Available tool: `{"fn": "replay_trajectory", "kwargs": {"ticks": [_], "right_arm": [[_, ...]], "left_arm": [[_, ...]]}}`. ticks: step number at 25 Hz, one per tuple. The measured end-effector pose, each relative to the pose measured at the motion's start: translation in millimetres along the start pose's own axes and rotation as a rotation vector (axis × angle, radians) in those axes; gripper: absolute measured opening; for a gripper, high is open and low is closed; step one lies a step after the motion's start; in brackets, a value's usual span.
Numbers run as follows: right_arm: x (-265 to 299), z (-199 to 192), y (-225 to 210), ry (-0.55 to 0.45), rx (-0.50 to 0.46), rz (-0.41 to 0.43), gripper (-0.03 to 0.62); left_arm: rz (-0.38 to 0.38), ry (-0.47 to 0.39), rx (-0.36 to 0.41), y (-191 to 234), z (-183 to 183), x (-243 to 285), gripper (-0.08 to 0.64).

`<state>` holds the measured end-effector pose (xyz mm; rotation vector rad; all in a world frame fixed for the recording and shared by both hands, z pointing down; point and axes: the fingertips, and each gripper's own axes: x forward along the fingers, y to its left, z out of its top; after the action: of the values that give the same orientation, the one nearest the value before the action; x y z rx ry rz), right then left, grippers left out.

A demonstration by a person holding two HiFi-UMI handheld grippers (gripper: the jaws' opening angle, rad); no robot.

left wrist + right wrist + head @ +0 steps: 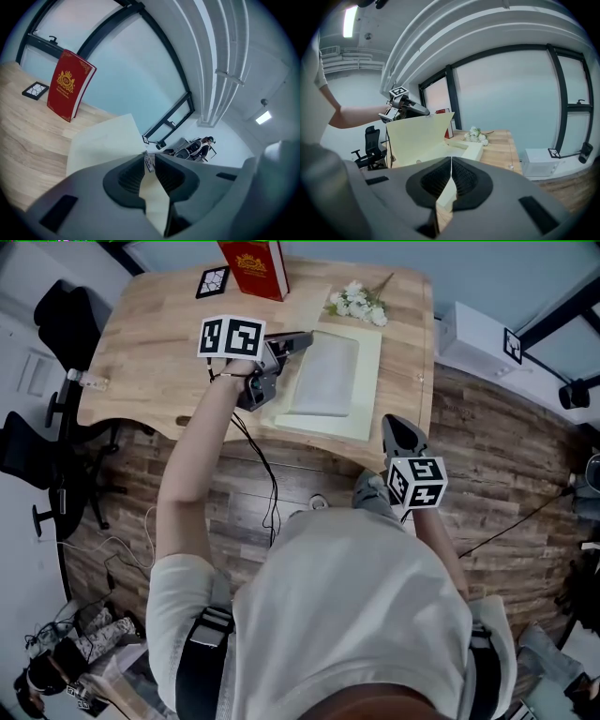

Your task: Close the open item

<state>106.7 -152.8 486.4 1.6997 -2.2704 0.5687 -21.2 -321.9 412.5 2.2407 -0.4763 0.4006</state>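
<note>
A cream box [367, 371] lies on the wooden table [141, 343], and its lid [417, 136] stands raised on the box's left side. My left gripper [302, 337] is at the lid's top edge. In the left gripper view the lid [103, 140] runs into the gap between the jaws with a small white tab at the tips, and the pads stand apart from it. My right gripper [394, 426] hovers over the table's near edge, to the right of the box, shut with nothing in it. In the right gripper view the box's base [466, 149] lies ahead.
A red book [255, 268] stands at the table's far edge beside a black-and-white marker tile [213, 281]. White flowers [356, 304] lie behind the box. An office chair [56, 324] is left of the table, a white unit [473, 338] on its right. A cable [267, 484] hangs down.
</note>
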Motion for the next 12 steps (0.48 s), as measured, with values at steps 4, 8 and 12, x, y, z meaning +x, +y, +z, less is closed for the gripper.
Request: {"fn": "replay_trajectory", "kwargs": {"ticks": [4, 8, 12], "right_arm": [[0, 0, -4, 0.004, 0.004, -0.008, 0.02], [-1, -3, -7, 0.007, 0.009, -0.015, 0.02], [-2, -3, -12, 0.009, 0.017, -0.025, 0.02]], "left_arm": [[-0.037, 0.007, -0.018, -4, -2, 10, 0.074], [-0.065, 0.018, -0.026, -8, -7, 20, 0.074], [-0.079, 0.011, -0.059, -8, -9, 30, 0.021]]}}
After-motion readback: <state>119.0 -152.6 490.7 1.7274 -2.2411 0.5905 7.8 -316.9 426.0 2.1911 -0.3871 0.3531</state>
